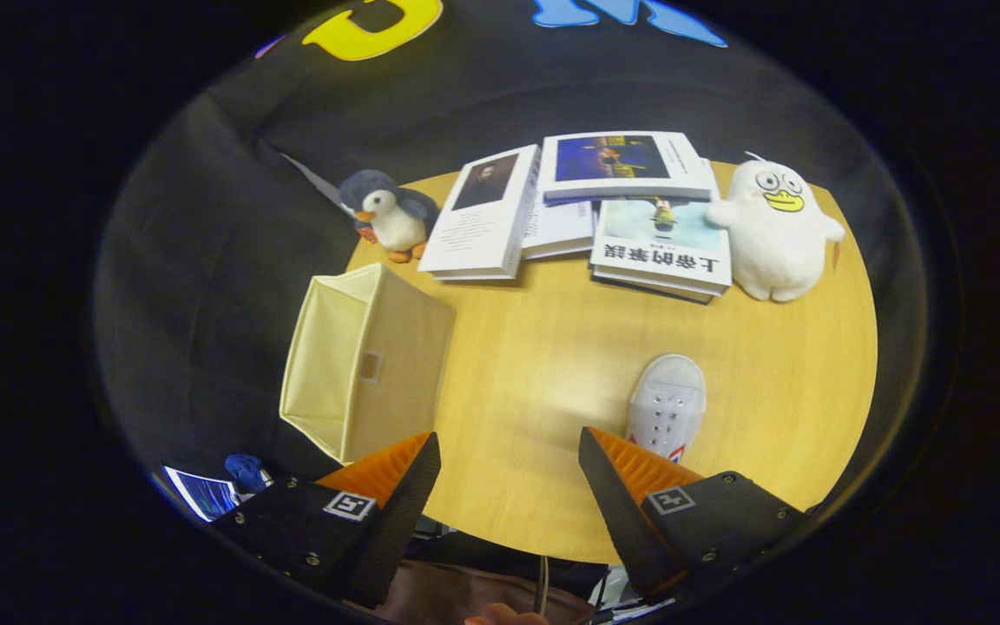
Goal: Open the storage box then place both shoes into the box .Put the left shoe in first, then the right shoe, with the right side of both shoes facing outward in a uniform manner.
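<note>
The table (552,365) looks like smooth light wood with a soft sheen. The storage box (365,360), left, is matt cream fabric. The shoe (667,404) looks like white canvas. Far off, the books (621,208) have glossy paper covers; the penguin (387,217) and duck (776,230) are fuzzy plush.

The gripper (509,469) holds its fingers wide apart over bare tabletop.

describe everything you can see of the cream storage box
The storage box is a pale cream, fabric-looking cube with soft walls and a small rectangular tab or window on one side. It lies tipped over near the table edge, just ahead of one finger of the open gripper, which does not touch it.
</note>
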Demonstrator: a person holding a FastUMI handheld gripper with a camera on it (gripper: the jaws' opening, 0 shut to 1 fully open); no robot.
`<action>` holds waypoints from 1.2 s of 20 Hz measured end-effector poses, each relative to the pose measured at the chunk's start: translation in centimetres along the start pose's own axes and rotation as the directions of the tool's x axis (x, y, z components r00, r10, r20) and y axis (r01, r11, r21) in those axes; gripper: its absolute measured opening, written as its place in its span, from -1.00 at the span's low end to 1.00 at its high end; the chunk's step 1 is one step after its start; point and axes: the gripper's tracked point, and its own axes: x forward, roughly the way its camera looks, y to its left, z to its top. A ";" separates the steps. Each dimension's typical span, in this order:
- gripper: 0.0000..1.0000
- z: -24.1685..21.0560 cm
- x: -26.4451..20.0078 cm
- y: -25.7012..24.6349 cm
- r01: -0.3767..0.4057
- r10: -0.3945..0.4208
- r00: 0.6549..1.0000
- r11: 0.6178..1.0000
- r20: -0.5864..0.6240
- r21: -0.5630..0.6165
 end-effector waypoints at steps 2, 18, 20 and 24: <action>0.95 -1.3 0.6 -2.7 0.033 -0.033 0.999 0.999 -0.016 0.041; 0.90 -10.0 5.9 -15.0 0.199 -0.173 0.971 0.967 -0.167 0.156; 0.88 -11.2 7.1 -15.6 0.215 -0.182 0.960 0.966 -0.213 0.144; 0.59 -11.0 9.7 -16.3 0.231 -0.209 0.952 0.970 -0.223 0.080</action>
